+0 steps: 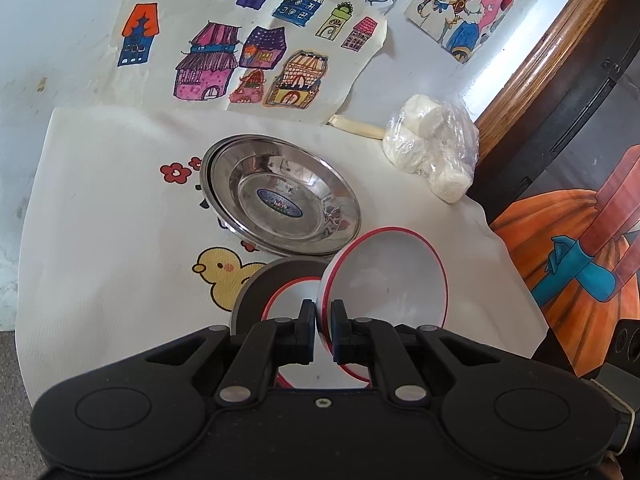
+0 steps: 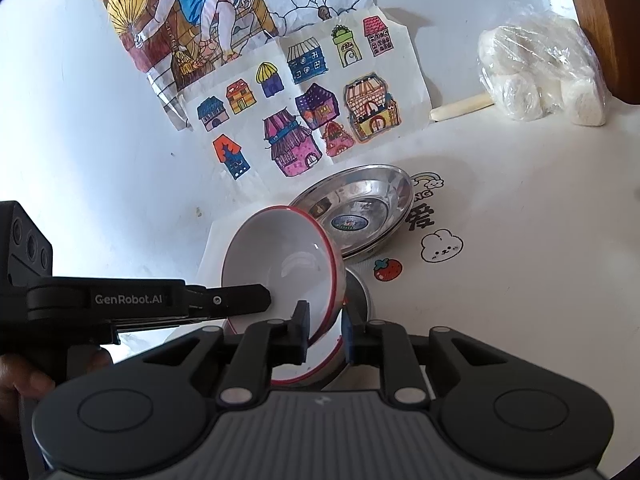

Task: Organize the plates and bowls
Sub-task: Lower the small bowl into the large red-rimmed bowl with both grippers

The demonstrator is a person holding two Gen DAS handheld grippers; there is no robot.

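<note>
My left gripper (image 1: 323,320) is shut on the rim of a white bowl with a red rim (image 1: 392,276) and holds it tilted on its side. Below it a second red-rimmed bowl (image 1: 288,300) sits in a grey bowl (image 1: 260,284). Steel plates (image 1: 280,196) are stacked behind. In the right wrist view the tilted bowl (image 2: 280,264) hangs from the left gripper (image 2: 224,300). My right gripper (image 2: 326,332) has its jaws around the rim of the lower red-rimmed bowl (image 2: 324,360), over the grey bowl (image 2: 360,292). The steel plates (image 2: 360,208) lie beyond.
A white cartoon-print cloth (image 1: 120,240) covers the table. A bag of white rolls (image 1: 432,152) and a pale stick (image 1: 356,126) lie at the back right. Children's drawings (image 1: 240,40) hang on the wall. A wooden frame (image 1: 560,40) and a pumpkin picture (image 1: 560,260) stand at right.
</note>
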